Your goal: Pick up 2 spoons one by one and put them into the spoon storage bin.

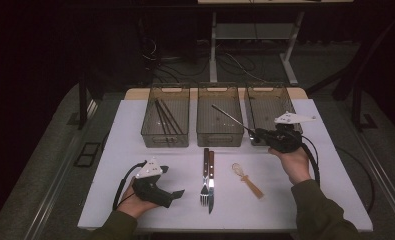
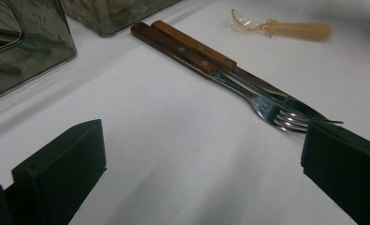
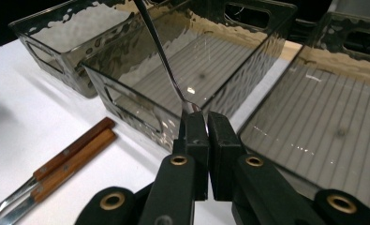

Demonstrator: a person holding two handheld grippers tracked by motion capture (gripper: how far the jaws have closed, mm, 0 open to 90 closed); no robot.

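Sorting cutlery into bins: right gripper clamped on a slim metal utensil, held tilted over the middle bin. Left gripper resting wide open and empty near the fork. Next, probably: lower, release into the bin.

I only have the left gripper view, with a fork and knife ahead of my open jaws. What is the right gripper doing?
Observer: The right gripper is shut on a slim metal utensil.
Operator: Where does that utensil point?
Observer: In the high view its long handle slants out over the middle bin.
Operator: Anything in the left bin?
Observer: The left bin holds a few dark sticks.
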